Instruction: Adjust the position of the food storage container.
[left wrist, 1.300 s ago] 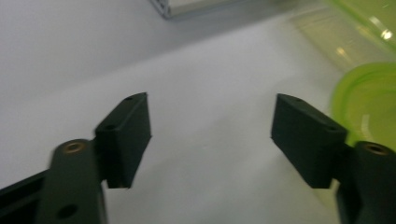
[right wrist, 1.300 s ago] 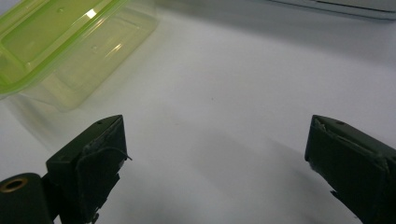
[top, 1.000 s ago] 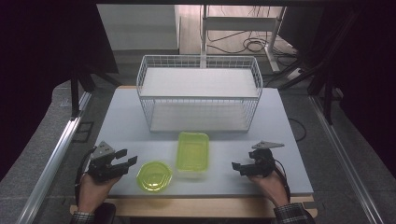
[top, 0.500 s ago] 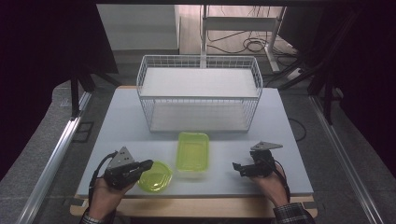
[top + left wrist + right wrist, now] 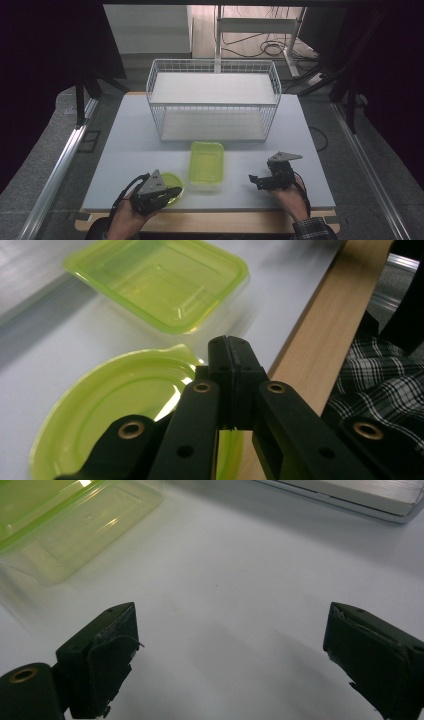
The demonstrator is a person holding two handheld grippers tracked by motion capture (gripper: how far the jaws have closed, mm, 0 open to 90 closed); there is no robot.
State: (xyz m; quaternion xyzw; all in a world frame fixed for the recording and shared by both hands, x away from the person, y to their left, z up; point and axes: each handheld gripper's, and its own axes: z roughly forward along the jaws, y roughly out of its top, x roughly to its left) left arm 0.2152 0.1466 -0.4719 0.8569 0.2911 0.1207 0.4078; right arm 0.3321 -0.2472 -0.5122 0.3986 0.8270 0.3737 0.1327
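Observation:
A round lime-green lid (image 5: 174,178) (image 5: 100,410) lies near the table's front edge. My left gripper (image 5: 171,193) (image 5: 230,347) is shut, its jaws pressed together over the lid's near rim, which runs in between the pads. Just right of it stands a rectangular lime-green container (image 5: 206,162) (image 5: 155,282) (image 5: 65,525), open side up. My right gripper (image 5: 253,181) (image 5: 227,645) rests on the table to the right of the container, jaws wide open with nothing between them.
A white wire basket (image 5: 212,100) with a white shelf stands at the back middle of the grey table (image 5: 125,150). A wooden strip (image 5: 325,340) edges the table's front. A checked sleeve (image 5: 380,385) lies beyond that edge.
My left gripper has moved right from the table's left front onto the round lid, and its jaws went from open to shut. The right gripper has stayed put.

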